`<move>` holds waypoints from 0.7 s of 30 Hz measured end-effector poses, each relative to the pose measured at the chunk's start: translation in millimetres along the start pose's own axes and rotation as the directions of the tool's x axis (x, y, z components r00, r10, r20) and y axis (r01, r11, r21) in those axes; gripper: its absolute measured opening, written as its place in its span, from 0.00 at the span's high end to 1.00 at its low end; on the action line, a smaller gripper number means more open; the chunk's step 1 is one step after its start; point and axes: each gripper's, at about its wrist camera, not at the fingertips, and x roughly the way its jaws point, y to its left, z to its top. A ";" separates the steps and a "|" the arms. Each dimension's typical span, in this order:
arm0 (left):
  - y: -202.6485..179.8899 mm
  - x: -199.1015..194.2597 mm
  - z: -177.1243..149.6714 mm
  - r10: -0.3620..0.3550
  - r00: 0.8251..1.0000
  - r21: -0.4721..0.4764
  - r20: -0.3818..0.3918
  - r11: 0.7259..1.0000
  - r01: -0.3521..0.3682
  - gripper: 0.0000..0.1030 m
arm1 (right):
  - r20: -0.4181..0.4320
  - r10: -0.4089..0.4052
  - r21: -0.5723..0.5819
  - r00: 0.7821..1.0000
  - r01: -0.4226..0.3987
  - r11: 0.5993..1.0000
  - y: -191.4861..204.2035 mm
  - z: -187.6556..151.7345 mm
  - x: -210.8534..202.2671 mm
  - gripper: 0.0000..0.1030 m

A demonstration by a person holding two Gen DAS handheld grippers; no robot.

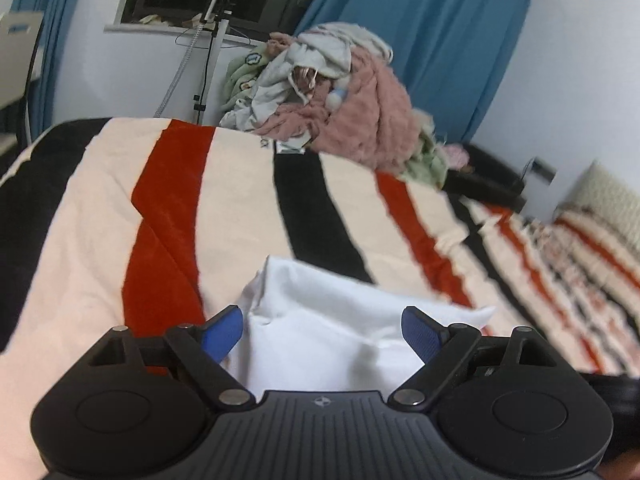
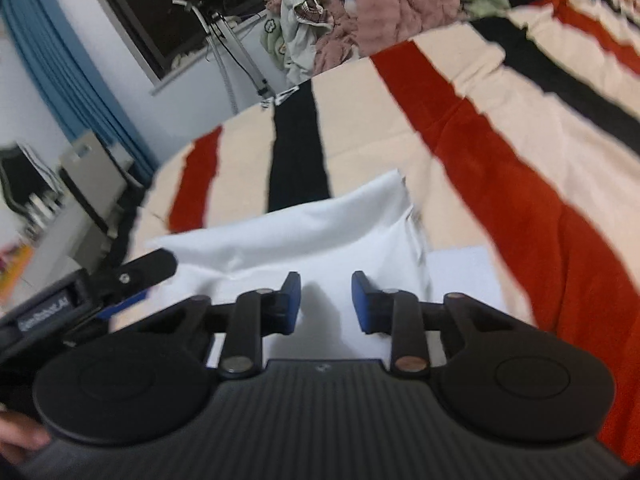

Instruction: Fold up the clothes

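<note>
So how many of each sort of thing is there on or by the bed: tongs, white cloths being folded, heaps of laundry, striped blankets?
Tongs: 2, the left tongs and the right tongs
White cloth under the tongs: 1
Heap of unfolded laundry at the far edge: 1
Striped blanket: 1
Total: 5

The left claw (image 1: 322, 330) hangs low over a folded white garment (image 1: 320, 320) on the bed's striped blanket (image 1: 240, 200), its blue pads (image 1: 222, 334) spread wide, one at each side of the cloth and not pressing it. At the bed's far end lies a heap of clothes (image 1: 340, 92), blue curtains (image 1: 420, 40) behind.
</note>
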 end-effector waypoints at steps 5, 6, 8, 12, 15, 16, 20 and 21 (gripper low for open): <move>2.3 42.0 -1.5 0.091 0.990 0.020 -0.111 0.996 -0.089 0.17 | 0.002 -0.103 -0.118 0.995 0.102 0.988 9.1 3.9 34.7 0.71; 4.3 47.1 -1.8 0.097 0.987 0.014 -0.126 0.995 -0.096 0.18 | -0.001 -0.119 -0.137 0.993 0.117 0.984 10.5 4.2 42.3 0.71; 9.2 50.9 -3.4 0.093 0.986 0.000 -0.137 0.996 -0.094 0.18 | 0.004 -0.129 -0.160 0.992 0.128 0.979 12.1 2.4 45.3 0.71; 4.7 35.8 -5.4 0.124 0.986 0.034 -0.112 0.992 -0.121 0.18 | 0.015 -0.112 -0.147 0.994 0.113 0.983 12.6 0.3 31.4 0.71; -0.7 17.2 -10.6 0.127 0.986 0.048 -0.106 0.991 -0.122 0.18 | 0.030 -0.106 -0.167 0.994 0.110 0.980 14.9 -4.9 12.2 0.70; -1.5 10.1 -12.7 0.123 0.987 0.049 -0.106 0.992 -0.118 0.18 | 0.036 -0.111 -0.182 0.993 0.116 0.977 15.7 -7.9 4.8 0.70; -7.7 -23.9 -25.2 0.117 0.988 0.069 -0.104 0.992 -0.110 0.18 | 0.039 -0.094 -0.179 0.995 0.099 0.979 15.7 -20.9 -28.7 0.70; -10.2 -31.2 -29.4 0.115 0.988 0.075 -0.105 0.991 -0.108 0.18 | 0.039 -0.092 -0.181 0.995 0.098 0.979 16.6 -24.5 -35.0 0.70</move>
